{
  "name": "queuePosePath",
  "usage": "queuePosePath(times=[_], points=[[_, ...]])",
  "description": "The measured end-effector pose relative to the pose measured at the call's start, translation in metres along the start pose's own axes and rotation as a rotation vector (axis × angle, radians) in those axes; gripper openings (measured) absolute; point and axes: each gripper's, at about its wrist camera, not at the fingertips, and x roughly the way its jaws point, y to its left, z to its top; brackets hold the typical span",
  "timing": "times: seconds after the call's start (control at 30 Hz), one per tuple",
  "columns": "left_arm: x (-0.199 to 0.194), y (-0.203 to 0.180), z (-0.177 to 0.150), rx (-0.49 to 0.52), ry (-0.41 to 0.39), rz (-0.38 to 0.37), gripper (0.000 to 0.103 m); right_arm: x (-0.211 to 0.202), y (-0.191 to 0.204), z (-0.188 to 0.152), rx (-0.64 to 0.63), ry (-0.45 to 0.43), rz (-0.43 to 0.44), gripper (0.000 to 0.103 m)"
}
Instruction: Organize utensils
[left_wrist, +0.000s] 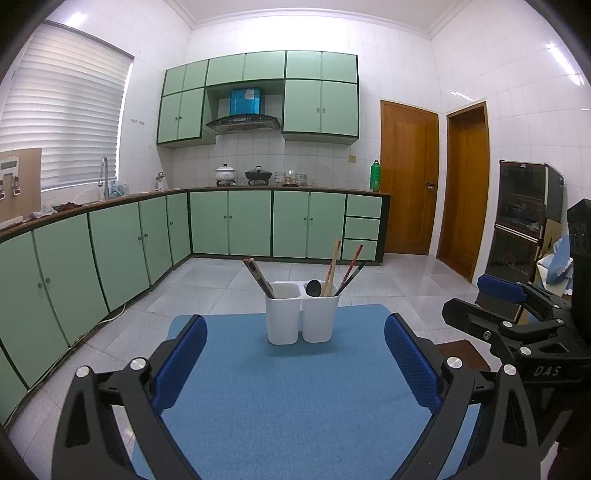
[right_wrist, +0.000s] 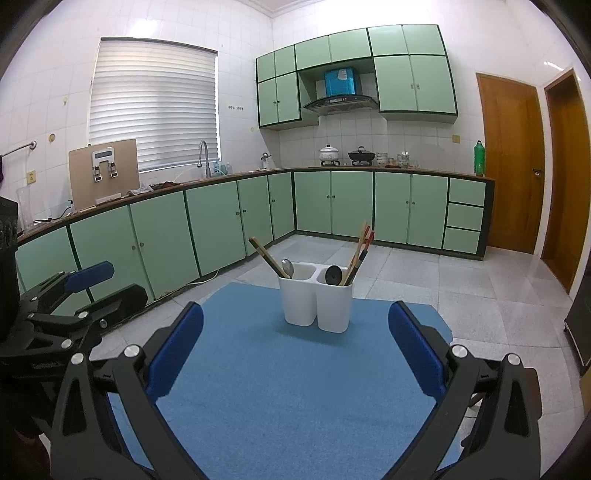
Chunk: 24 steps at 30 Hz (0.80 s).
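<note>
A white plastic two-compartment utensil holder (left_wrist: 302, 317) stands upright near the far edge of a blue felt mat (left_wrist: 295, 398), with the kitchen floor and green cabinets beyond it. Its left compartment holds a pair of dark chopsticks (left_wrist: 258, 277) leaning to the left and, seen from the right wrist view, a silver metal spoon (right_wrist: 287, 267). Its right compartment holds a black ladle-like spoon (left_wrist: 314, 288) and several wooden and red chopsticks (left_wrist: 341, 271) leaning to the right.

The left gripper (left_wrist: 295, 363) hovers over the near part of the mat, its blue-padded fingers spread wide and holding nothing. The right gripper (right_wrist: 295, 354) sits beside it on the right, also spread wide and empty. Both are well apart from the holder.

Nothing lies loose on the mat, so the utensils are all in the holder but seemingly mixed between compartments. The step in hand is likely either the start of sorting or its end; which cannot be told. If sorting remains, the next move calls for one gripper to reach far, close narrowly on a single slim handle above the rim, and lift it straight up without tipping the light holder.
</note>
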Motion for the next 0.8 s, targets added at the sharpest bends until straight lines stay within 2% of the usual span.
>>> queuePosePath(times=[0.8], points=[[-0.0008,-0.0006,-0.0009,0.0,0.003,0.001,0.095,-0.0008,0.0014,-0.0001,0.002,0.001,-0.001,0.097]])
